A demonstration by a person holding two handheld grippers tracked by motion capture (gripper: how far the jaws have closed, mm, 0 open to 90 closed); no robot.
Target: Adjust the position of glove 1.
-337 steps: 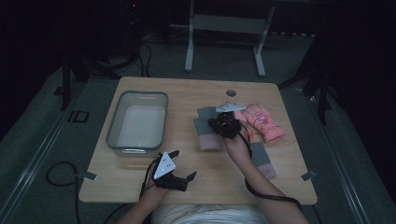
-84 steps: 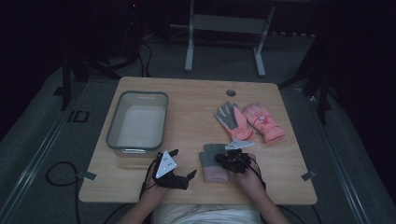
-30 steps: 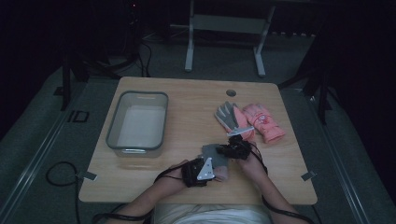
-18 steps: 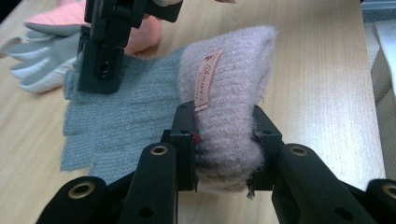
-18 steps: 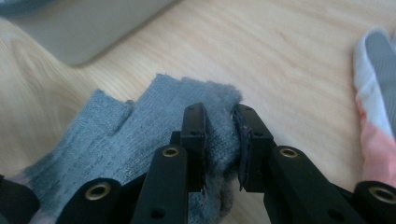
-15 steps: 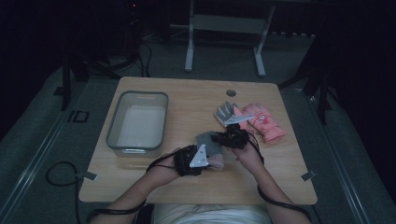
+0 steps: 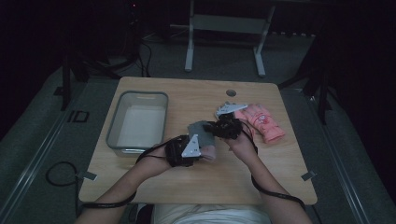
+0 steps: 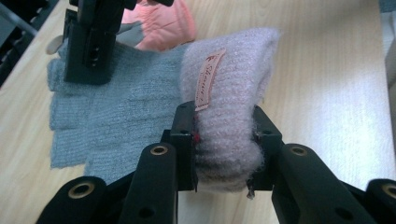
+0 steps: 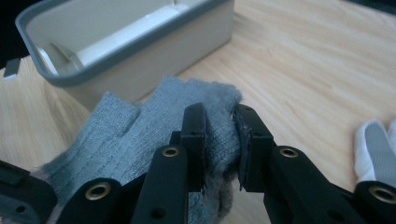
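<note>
Here the two grippers share one knitted glove (image 7: 201,135), grey with a pink cuff, at the centre of the high view just right of the grey bin (image 7: 138,124). In the left gripper view the left gripper (image 8: 223,140) is clenched on the pink cuff (image 8: 229,102), a small label standing just above its jaws, while the grey body spreads toward the upper left of the frame. In the right gripper view the right gripper (image 9: 219,140) is clamped on the grey finger end (image 9: 187,109), with the bin across the upper left. The step in hand looks like folding or carrying the glove toward the bin. The next move probably calls for both hands travelling together, keeping the knit slack rather than stretched. A pink glove (image 7: 264,122) lies right of centre on the table (image 7: 280,168).
</note>
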